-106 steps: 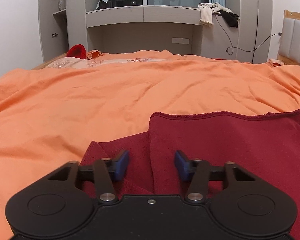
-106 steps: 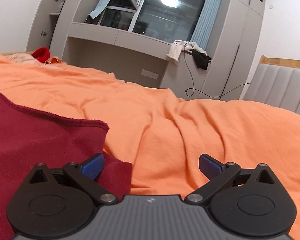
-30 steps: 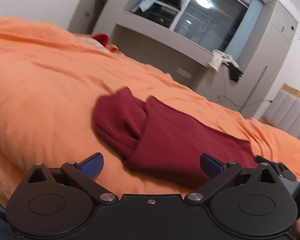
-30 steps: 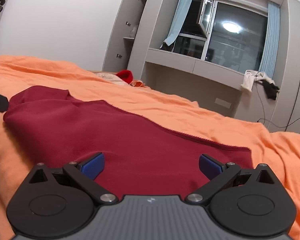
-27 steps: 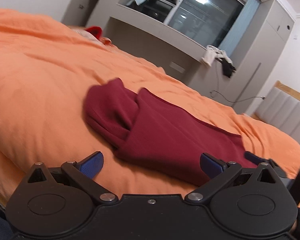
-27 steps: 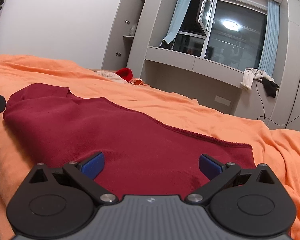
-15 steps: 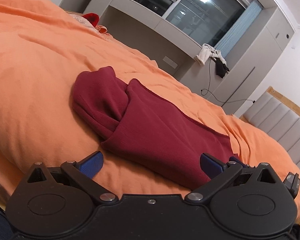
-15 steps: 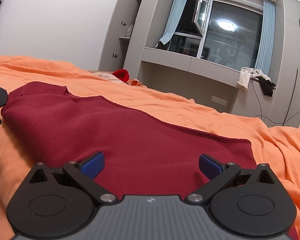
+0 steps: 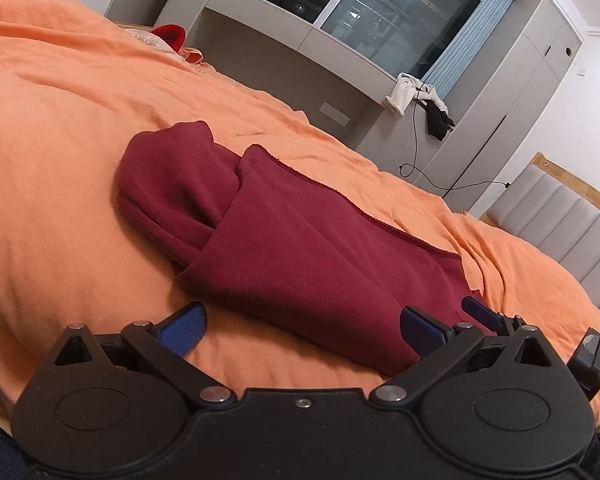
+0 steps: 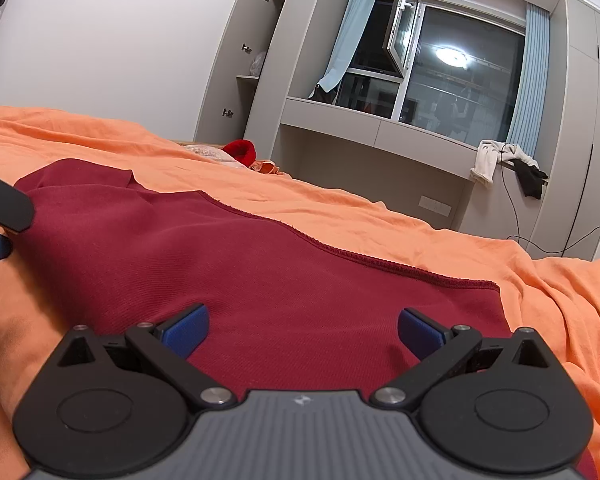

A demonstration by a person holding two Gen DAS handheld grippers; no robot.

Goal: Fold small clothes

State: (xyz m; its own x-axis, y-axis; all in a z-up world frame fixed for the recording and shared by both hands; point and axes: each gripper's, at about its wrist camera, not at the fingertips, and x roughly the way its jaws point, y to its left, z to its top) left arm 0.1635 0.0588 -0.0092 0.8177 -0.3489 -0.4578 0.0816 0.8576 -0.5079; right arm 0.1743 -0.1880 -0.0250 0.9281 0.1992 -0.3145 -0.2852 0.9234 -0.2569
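On the orange duvet (image 9: 80, 128) lay the garment (image 9: 300, 248), dark red knit, already folded at least once: a flat panel with a stitched hem along its far edge, and a bunched, rolled end, maybe sleeve or hood, sticking out at its left end. My left claw (image 9: 300, 322) sat low at the near edge of the bed, jaws spread wide, gripping nothing, pads clear of the cloth; its left pad was over bare duvet, its right pad at the garment's near edge. My right claw (image 10: 302, 328) was also wide and empty, poised over the garment's right half, with red cloth filling the gap between the fingers; I couldn't tell whether the pads touched it. From the left view the right claw's tip showed at the garment's near right corner. My read: I was between folds, lining both claws up for the next one. Next move, as I judged it: pinch the near edge at two spots, lift together and carry it over toward the hem, or first tuck the bunched left end flat so the stack came out even. Thick knit, so each pinch would need to catch all layers or the top one would slide. Writing: none readable. Only mark was a small pale logo on the right claw's grey body, too small to make out; no labels on the garment.
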